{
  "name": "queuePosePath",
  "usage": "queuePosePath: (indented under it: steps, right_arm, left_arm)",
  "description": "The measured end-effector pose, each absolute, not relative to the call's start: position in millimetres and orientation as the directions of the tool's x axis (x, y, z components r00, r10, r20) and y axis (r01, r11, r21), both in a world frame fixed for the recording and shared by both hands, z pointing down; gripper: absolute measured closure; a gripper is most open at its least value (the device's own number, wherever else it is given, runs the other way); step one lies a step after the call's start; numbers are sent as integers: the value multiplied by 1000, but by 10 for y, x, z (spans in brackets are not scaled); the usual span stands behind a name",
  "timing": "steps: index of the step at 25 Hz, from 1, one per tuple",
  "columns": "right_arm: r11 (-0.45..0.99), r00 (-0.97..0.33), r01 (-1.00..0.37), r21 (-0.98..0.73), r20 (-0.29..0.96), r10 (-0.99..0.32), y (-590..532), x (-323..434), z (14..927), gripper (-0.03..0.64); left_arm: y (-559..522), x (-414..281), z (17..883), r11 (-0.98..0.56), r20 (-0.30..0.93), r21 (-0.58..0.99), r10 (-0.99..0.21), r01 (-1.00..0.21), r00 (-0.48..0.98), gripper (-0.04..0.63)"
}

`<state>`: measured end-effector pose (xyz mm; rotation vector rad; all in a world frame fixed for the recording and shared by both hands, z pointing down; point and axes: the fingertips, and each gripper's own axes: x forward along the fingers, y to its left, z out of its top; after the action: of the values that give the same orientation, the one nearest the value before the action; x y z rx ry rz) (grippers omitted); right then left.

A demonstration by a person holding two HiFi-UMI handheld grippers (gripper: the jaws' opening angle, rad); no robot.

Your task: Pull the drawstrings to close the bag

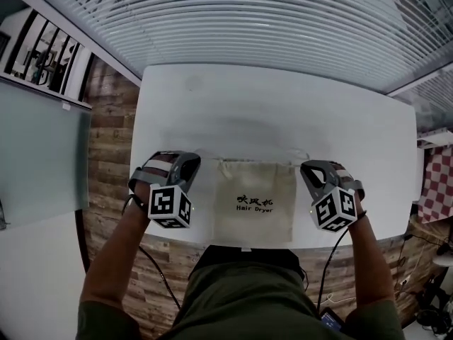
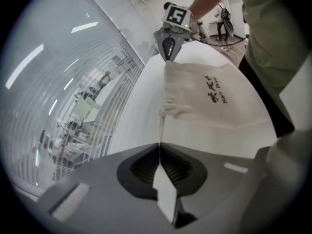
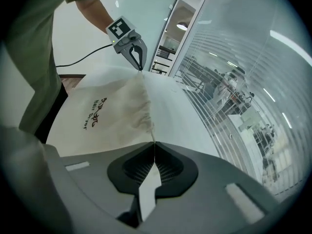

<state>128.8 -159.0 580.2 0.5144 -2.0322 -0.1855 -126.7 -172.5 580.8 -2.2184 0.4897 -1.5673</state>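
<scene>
Seen from the head view, you hold a cream drawstring bag (image 1: 255,200) flat on the white table (image 1: 269,98), near its front edge, with the printed side up and the mouth turned away from you. Your left gripper (image 1: 196,161) stands just beside the bag's upper left corner and your right gripper (image 1: 305,168) just beside its upper right corner. From up there the drawstring (image 1: 296,151) is only a faint line off the mouth, and the grip on it cannot be read.

The gripper views settle that. In the left gripper view your left gripper (image 2: 160,145) has its jaws pressed together on the drawstring (image 2: 161,126), which runs straight from the puckered corner of the bag (image 2: 209,96) into the seam between them. Across the bag, the right gripper (image 2: 168,56) points down at the far corner. In the right gripper view your right gripper (image 3: 154,145) is likewise clamped on the cord (image 3: 153,133) leaving the gathered edge of the bag (image 3: 107,113), and the left gripper (image 3: 140,66) stands tip-down at the opposite corner.

Around you, a wall of slatted blinds (image 1: 248,20) runs past the far side of the table, wood flooring (image 1: 106,154) shows at the left, and a red checked cloth (image 1: 435,183) sits at the right edge. A black cable (image 1: 145,255) trails from the left gripper along your forearm. The rest of the table top lies bare.
</scene>
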Motion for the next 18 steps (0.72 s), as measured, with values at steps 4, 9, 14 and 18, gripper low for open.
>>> queuePosePath:
  steps: [4, 9, 14, 18]
  right_arm:
    - [862, -430, -319, 395, 750, -503, -1591, 1301, 5377, 601]
    - [805, -415, -335, 490, 690, -593, -1657, 1337, 4842, 601]
    - [754, -409, -361, 549, 633, -657, -1742, 1341, 4481, 601]
    - [720, -397, -371, 586, 601, -694, -1828, 1376, 4303, 601]
  left_arm:
    - [-1756, -1283, 5377, -790, 757, -613, -588, -3, 286, 583]
    - [-1878, -1369, 4864, -721, 690, -692, -673, -29, 268, 583]
    - [-2002, -1540, 4463, -655, 624, -753, -741, -64, 247, 583]
    - [-2085, -1686, 4275, -618, 590, -783, -775, -76, 227, 584]
